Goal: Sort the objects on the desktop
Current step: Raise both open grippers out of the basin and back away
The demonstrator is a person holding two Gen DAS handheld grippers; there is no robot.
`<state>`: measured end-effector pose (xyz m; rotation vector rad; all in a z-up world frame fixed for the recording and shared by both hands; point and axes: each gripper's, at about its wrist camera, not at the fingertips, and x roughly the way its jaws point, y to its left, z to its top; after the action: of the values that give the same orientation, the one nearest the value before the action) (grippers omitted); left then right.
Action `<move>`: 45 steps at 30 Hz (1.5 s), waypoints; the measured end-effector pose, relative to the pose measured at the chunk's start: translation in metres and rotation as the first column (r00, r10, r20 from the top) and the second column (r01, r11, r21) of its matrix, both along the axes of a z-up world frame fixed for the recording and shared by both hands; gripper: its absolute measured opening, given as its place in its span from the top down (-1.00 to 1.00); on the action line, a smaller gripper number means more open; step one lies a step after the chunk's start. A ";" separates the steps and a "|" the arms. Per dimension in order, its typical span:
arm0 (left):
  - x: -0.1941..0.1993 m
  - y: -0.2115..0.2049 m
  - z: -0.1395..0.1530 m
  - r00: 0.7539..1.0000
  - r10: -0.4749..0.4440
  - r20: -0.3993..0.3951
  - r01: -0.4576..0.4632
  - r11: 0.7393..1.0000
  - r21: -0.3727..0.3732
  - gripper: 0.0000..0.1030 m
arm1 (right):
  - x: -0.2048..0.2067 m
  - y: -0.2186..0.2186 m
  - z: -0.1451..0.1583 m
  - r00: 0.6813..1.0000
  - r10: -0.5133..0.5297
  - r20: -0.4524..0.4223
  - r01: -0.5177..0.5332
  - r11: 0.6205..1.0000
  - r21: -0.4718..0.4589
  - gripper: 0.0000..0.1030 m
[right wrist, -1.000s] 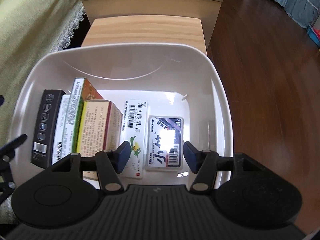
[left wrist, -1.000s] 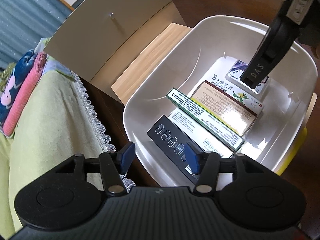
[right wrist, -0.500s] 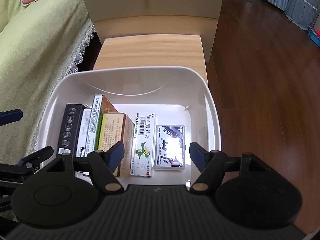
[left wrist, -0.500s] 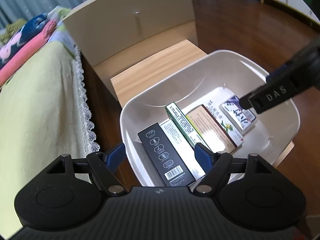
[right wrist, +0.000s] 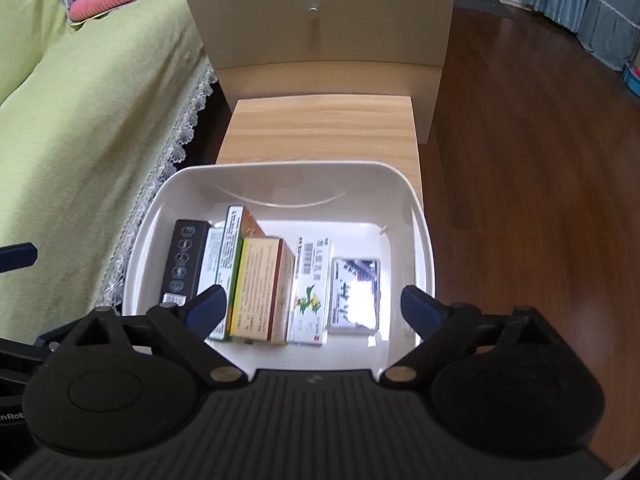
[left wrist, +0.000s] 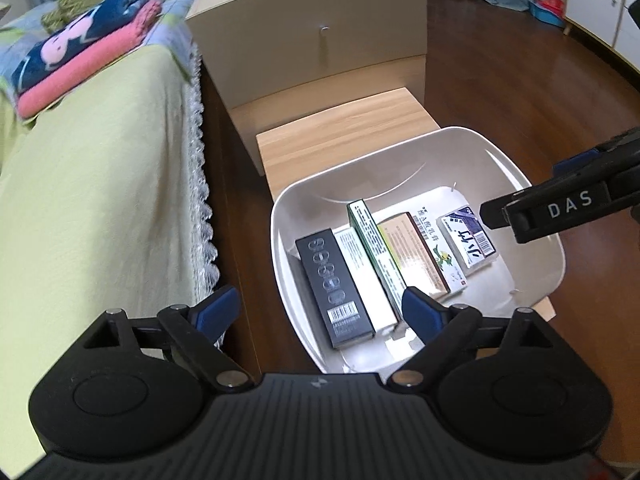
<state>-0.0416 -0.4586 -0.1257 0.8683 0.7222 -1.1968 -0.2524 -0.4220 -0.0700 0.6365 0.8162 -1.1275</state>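
Now my left gripper (left wrist: 320, 308) and right gripper (right wrist: 310, 308), both wide apart and empty, have risen off the white bin (right wrist: 424, 240), its boxes apparently sorted.

I count one white bin (right wrist: 420, 216) on my one wooden worktop (right wrist: 320, 128). In it I count six boxes: one black (right wrist: 184, 258), one white (right wrist: 211, 260), one green-edged (right wrist: 232, 240), one tan (right wrist: 262, 288), one white with a green figure (right wrist: 310, 292), one small silvery (right wrist: 354, 294). I hold two hand-held grippers: left (left wrist: 320, 308), right (right wrist: 310, 310).
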 end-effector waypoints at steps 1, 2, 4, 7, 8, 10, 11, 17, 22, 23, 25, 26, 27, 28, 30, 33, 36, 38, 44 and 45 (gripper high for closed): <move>-0.001 0.004 0.002 1.000 0.014 -0.008 -0.014 1.000 -0.002 -0.75 | -0.001 0.003 0.002 1.000 -0.001 0.000 0.001 1.000 0.011 -0.87; -0.002 0.009 0.004 0.999 0.028 -0.016 -0.028 1.000 -0.004 -0.76 | -0.002 0.006 0.003 1.000 -0.003 -0.002 0.003 1.000 0.021 -0.89; -0.005 0.017 0.007 0.998 0.052 -0.035 -0.052 0.999 -0.005 -0.77 | -0.004 0.013 0.005 1.000 -0.006 -0.008 0.006 0.999 0.032 -0.90; -0.007 0.027 0.012 0.995 0.080 -0.063 -0.081 0.997 -0.014 -0.77 | -0.006 0.026 0.005 1.000 -0.001 -0.024 0.002 0.999 0.043 -0.92; -0.007 0.030 0.014 0.993 0.093 -0.078 -0.094 0.995 -0.018 -0.77 | -0.007 0.030 0.004 1.000 0.000 -0.030 0.002 0.999 0.048 -0.92; -0.006 0.036 0.015 0.988 0.114 -0.107 -0.117 0.993 -0.021 -0.78 | -0.010 0.037 0.001 1.000 -0.006 -0.028 0.007 0.998 0.066 -0.92; -0.006 0.039 0.015 0.985 0.123 -0.117 -0.126 0.992 -0.019 -0.80 | -0.011 0.040 0.000 1.000 -0.009 -0.028 0.011 0.997 0.075 -0.92; -0.009 0.048 0.013 0.981 0.150 -0.126 -0.152 0.988 -0.007 -0.82 | -0.015 0.052 -0.003 0.998 -0.026 -0.065 0.031 0.996 0.081 -0.97; -0.016 0.049 0.006 0.985 0.120 -0.125 -0.116 0.993 0.039 -0.87 | -0.019 0.058 0.000 0.995 -0.053 -0.084 0.059 0.996 0.064 -0.97; -0.017 0.049 0.004 0.985 0.109 -0.131 -0.103 0.993 0.051 -0.87 | -0.020 0.059 0.000 0.994 -0.058 -0.091 0.064 0.996 0.061 -0.97; -0.018 0.049 0.002 0.985 0.098 -0.142 -0.089 0.994 0.069 -0.87 | -0.023 0.061 0.000 0.993 -0.067 -0.097 0.073 0.996 0.060 -0.97; -0.018 0.048 0.001 0.985 0.100 -0.141 -0.091 0.993 0.073 -0.87 | -0.024 0.062 0.000 0.993 -0.071 -0.096 0.077 0.995 0.062 -0.97; -0.017 0.048 0.002 0.985 0.104 -0.139 -0.095 0.993 0.072 -0.87 | -0.026 0.062 0.000 0.993 -0.075 -0.095 0.081 0.995 0.064 -0.97; -0.017 0.048 0.002 0.984 0.107 -0.141 -0.098 0.993 0.069 -0.87 | -0.027 0.063 -0.001 0.993 -0.078 -0.094 0.085 0.994 0.067 -0.97; -0.018 0.047 0.001 0.984 0.107 -0.145 -0.098 0.993 0.068 -0.87 | -0.029 0.063 -0.003 0.992 -0.081 -0.092 0.088 0.993 0.076 -0.97; -0.020 0.047 0.001 0.985 0.105 -0.138 -0.097 0.993 0.068 -0.89 | -0.028 0.064 -0.004 0.993 -0.079 -0.091 0.086 0.993 0.079 -0.97; -0.021 0.048 0.001 0.985 0.107 -0.136 -0.099 0.993 0.064 -0.89 | -0.026 0.064 -0.003 0.993 -0.072 -0.091 0.078 0.994 0.074 -0.97; -0.020 0.049 0.001 0.984 0.111 -0.137 -0.104 0.993 0.059 -0.89 | -0.024 0.064 -0.003 0.994 -0.067 -0.088 0.073 0.994 0.075 -0.97; -0.016 0.054 0.009 0.980 0.150 -0.127 -0.150 0.989 0.007 -0.89 | -0.020 0.065 -0.002 0.995 -0.053 -0.081 0.059 0.995 0.077 -0.97; -0.015 0.055 0.011 0.979 0.157 -0.130 -0.159 0.987 -0.005 -0.89 | -0.019 0.065 -0.002 0.996 -0.052 -0.076 0.057 0.995 0.076 -0.97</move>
<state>-0.0564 -0.4037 -0.1150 0.7115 0.8692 -1.1220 -0.2715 -0.3569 -0.0717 0.6890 0.9143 -1.1788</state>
